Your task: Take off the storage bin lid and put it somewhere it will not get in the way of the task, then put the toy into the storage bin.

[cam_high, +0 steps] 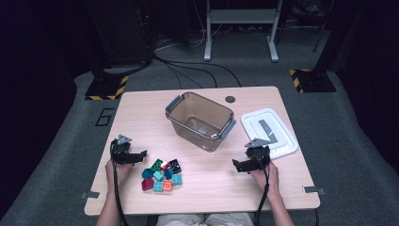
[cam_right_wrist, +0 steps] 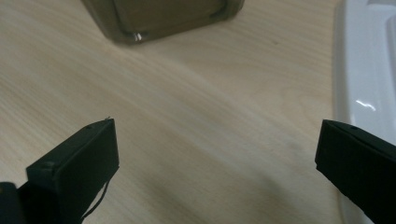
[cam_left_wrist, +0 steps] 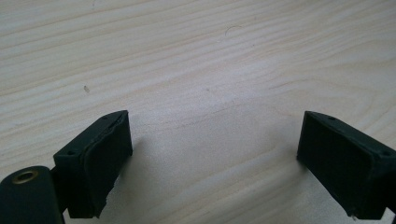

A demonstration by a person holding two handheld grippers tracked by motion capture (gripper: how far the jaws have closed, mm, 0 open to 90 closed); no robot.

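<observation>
- My left gripper [cam_high: 141, 154] sits low over the table [cam_high: 141, 108], jaws spread wide, nothing between them.
- Along its own jaws, the left gripper [cam_left_wrist: 215, 149] view gives me bare pale wood in the gap, and a soft shadow under the pads.
- It points toward the table's middle, and the bricks [cam_high: 162, 175] lie just beside its tips, on my near left part of the table.
- That pile is a loose huddle: a green one and a black one at the far side, teal ones in the middle, a dark red one at the near left corner, an orange-red one next to it.
- No brick touches either jaw that I can see.
- My right gripper [cam_high: 236, 165] is near the table's right side, jaws also wide apart and holding nothing.
- In its own view, the right gripper [cam_right_wrist: 217, 158] has plain wood in the gap.
- Ahead of it, at the top of that view, stands the near corner of the bin [cam_right_wrist: 163, 18].
- From above, the bin [cam_high: 200, 121] is clear brown plastic with grey handles, upright at the table's centre, well apart from the bricks; I can't tell whether anything lies in it.
- The white lid [cam_high: 269, 132] lies flat on the right, just beyond my right gripper; its edge runs down the right side of the right gripper view, lid [cam_right_wrist: 364, 70] close by that jaw.
</observation>
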